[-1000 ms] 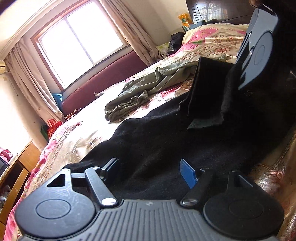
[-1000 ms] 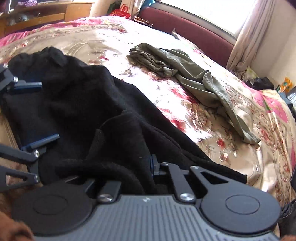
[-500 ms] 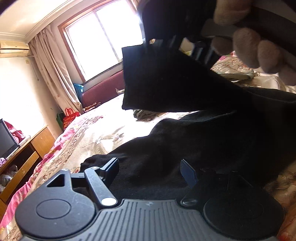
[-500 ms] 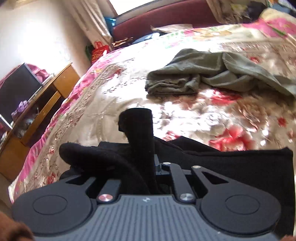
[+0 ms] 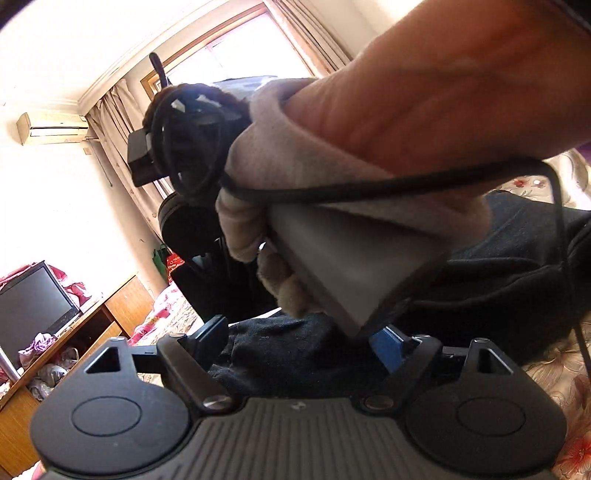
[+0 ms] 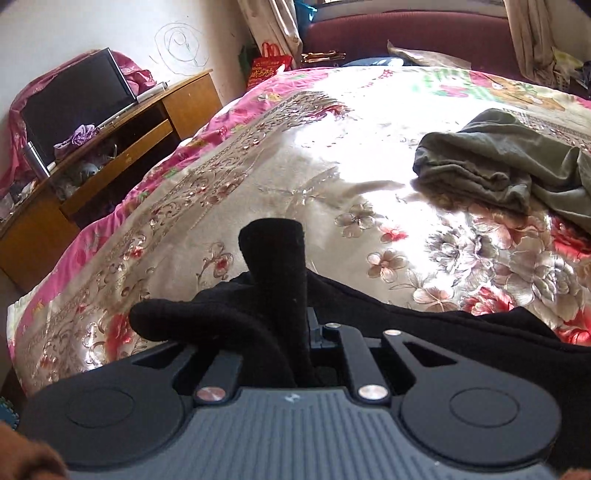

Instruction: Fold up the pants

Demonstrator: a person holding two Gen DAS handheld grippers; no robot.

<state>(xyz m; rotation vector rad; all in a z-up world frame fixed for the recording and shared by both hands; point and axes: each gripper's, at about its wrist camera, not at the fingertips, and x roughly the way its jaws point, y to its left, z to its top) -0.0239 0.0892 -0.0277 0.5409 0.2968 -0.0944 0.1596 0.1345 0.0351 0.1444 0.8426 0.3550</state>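
The black pants [image 6: 461,332] lie on the floral bed cover [image 6: 295,166]. My right gripper [image 6: 308,321] is shut on a fold of them, and a pinched ridge of black cloth [image 6: 275,254] sticks up past its hidden fingertips. In the left wrist view my left gripper [image 5: 299,343] has its jaws opening wide. The black pants [image 5: 295,358] lie loose between its fingers [image 5: 388,347], not pinched. A gloved hand [image 5: 295,155] gripping the other gripper's grey handle [image 5: 343,254] crosses close in front and hides most of the bed.
An olive garment [image 6: 495,166] lies crumpled on the bed at the right. A wooden desk [image 6: 122,147] with a dark screen [image 6: 74,99] stands left of the bed. A maroon bench [image 6: 406,29] runs under the window. A black cable [image 5: 369,188] loops around the hand.
The right gripper has carried its fold of pants up and across towards the left side of the bed. That hand now fills the left wrist view. The left jaws have widened.
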